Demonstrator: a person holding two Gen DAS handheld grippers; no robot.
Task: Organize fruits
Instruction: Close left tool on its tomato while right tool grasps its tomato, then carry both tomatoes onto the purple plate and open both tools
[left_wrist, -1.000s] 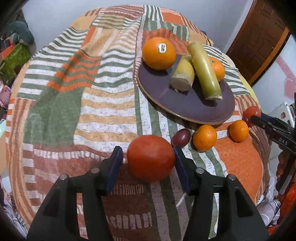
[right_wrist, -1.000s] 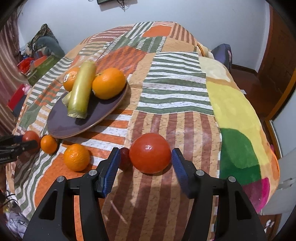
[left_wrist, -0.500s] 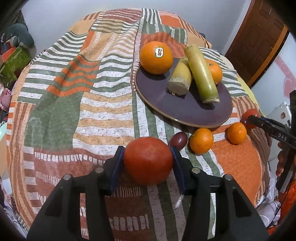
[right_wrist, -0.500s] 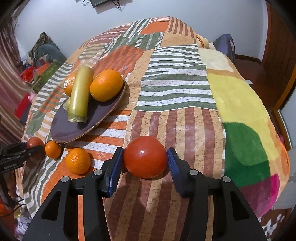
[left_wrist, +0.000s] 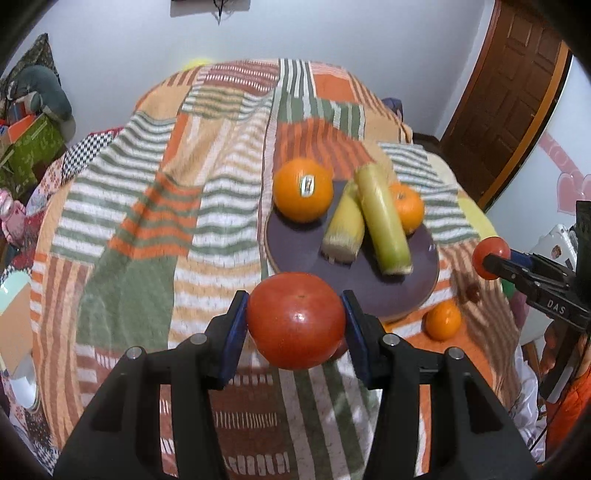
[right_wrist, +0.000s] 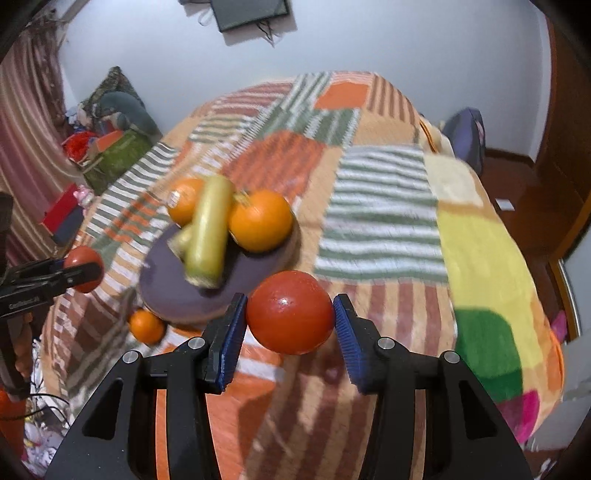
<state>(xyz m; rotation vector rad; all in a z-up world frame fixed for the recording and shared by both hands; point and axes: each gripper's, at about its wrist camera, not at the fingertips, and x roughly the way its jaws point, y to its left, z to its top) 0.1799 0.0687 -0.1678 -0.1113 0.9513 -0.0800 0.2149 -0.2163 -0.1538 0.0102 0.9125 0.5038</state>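
— What do my grippers look like?
— My left gripper (left_wrist: 295, 328) is black plastic with blue ridged pads (left_wrist: 233, 334) and round silver screws. My right gripper (right_wrist: 290, 325) matches it, with white letters printed along its side.

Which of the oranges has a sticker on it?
The big orange at the plate's left edge; the orange behind the stalks and the small one on the blanket show none.

Both grippers are raised above the bed. The left gripper (left_wrist: 295, 325) clamps a tomato (left_wrist: 295, 321); the right gripper (right_wrist: 290, 323) clamps another tomato (right_wrist: 290, 317).
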